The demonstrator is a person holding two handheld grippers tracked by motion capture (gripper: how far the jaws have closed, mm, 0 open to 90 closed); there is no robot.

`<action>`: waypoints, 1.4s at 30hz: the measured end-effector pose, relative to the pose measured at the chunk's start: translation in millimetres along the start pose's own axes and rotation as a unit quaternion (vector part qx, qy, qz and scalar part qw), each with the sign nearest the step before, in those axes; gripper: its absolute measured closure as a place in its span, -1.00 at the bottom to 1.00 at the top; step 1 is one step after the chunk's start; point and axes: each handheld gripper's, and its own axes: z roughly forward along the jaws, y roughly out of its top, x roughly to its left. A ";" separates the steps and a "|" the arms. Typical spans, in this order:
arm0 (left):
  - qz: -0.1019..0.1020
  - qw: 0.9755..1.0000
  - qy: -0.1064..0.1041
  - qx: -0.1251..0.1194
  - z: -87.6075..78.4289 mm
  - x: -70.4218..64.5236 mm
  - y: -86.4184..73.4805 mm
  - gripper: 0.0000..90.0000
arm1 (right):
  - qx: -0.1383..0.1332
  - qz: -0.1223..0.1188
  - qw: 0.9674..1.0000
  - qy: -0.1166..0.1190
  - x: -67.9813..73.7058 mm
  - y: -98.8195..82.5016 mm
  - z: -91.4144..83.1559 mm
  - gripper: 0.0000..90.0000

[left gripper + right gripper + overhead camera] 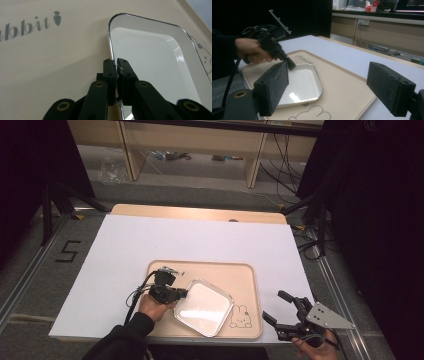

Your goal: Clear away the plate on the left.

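Two grippers in use: left gripper (176,294) clamps the white dish (204,307) rim on the beige tray (245,272); right gripper (284,312) idles wide open, empty. Grasp made; lifting likely follows, needing level carriage.

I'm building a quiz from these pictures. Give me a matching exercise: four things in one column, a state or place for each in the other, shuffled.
1. left tongs
2. right tongs
3. white dish
4. beige tray

a. open, off the tray
b. on the white sheet
c. shut on a rim
d. on the tray

Pairs: 1-c, 2-a, 3-d, 4-b
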 end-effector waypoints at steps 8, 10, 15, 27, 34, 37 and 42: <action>0.017 1.000 0.009 0.025 -15.0 2.6 -20.5 0.77 | 0.004 -0.004 1.000 -0.002 0.0 0.3 -0.8 -0.59; 0.016 0.999 0.009 0.028 -19.3 2.4 -25.6 0.74 | 0.006 0.000 1.000 -0.001 0.1 0.3 -0.8 -0.59; -0.006 0.999 0.005 0.032 -26.4 -3.6 -37.4 0.72 | 0.004 -0.001 1.000 -0.003 0.3 0.2 -0.4 -0.59; 0.241 0.968 0.052 0.038 -37.7 10.5 -34.1 0.68 | -0.002 -0.008 1.000 -0.006 -0.7 0.2 0.1 -0.59; 0.239 0.969 0.041 0.033 -41.6 8.4 -41.7 0.64 | 0.005 -0.011 1.000 -0.005 -0.9 0.3 0.0 -0.59; 0.243 0.969 0.041 0.032 -42.3 7.7 -43.3 0.63 | 0.002 -0.009 1.000 -0.006 -0.5 0.1 0.4 -0.58; 0.237 0.970 0.034 0.035 -41.3 2.5 -44.7 0.60 | 0.006 0.000 1.000 -0.002 0.2 0.2 -0.2 -0.58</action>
